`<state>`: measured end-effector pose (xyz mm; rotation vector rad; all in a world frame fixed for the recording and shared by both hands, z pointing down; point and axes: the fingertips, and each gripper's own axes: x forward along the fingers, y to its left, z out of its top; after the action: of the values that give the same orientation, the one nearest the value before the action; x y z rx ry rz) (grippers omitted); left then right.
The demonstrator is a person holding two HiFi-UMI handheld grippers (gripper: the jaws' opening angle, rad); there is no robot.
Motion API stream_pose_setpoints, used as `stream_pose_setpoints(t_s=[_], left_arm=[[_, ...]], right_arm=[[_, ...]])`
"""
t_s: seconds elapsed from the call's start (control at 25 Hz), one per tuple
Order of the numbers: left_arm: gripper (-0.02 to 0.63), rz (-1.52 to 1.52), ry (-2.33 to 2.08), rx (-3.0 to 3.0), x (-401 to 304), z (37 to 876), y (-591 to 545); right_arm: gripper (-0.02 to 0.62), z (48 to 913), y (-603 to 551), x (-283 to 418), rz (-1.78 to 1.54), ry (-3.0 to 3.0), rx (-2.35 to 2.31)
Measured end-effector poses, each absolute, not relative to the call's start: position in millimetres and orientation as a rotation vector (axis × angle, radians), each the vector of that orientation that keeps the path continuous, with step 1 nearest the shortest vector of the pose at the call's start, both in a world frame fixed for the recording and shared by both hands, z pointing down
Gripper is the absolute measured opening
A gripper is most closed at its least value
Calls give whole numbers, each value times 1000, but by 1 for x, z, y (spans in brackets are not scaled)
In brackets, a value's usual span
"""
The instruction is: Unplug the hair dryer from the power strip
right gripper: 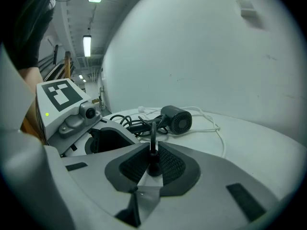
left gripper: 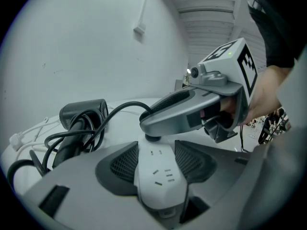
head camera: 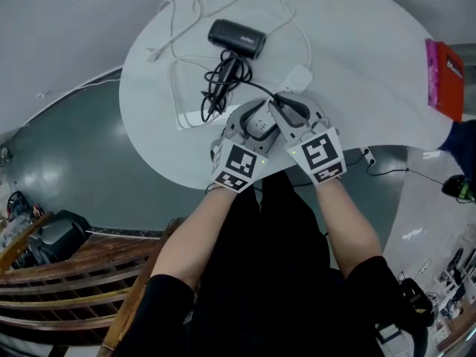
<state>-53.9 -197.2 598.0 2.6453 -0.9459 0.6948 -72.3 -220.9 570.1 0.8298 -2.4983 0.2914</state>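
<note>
A black hair dryer (head camera: 236, 37) lies on the round white table (head camera: 372, 58), and its black cord (head camera: 219, 84) runs in a bundle toward me. The white power strip (left gripper: 160, 176) sits between the pads of my left gripper (left gripper: 158, 157), which is shut on it. The dryer's black plug (right gripper: 153, 166) stands on the strip, and my right gripper (right gripper: 152, 162) is shut on it. In the head view the left gripper (head camera: 256, 125) and right gripper (head camera: 281, 108) meet over the strip (head camera: 296, 79). The dryer (right gripper: 176, 119) lies beyond the plug.
The strip's white cable (head camera: 178, 21) loops across the far side of the table. A red box (head camera: 445, 76) stands at the table's right edge. The near table rim (head camera: 186, 177) is close to my hands, with wooden rails (head camera: 67, 281) below left.
</note>
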Motion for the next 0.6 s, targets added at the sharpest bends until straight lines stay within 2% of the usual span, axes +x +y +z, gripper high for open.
stream_pose_setpoints(t_s=[0.6], left_arm=[[242, 696, -960, 2623, -56, 598, -198]], right_arm=[[69, 562, -225, -69, 365, -2508, 873]])
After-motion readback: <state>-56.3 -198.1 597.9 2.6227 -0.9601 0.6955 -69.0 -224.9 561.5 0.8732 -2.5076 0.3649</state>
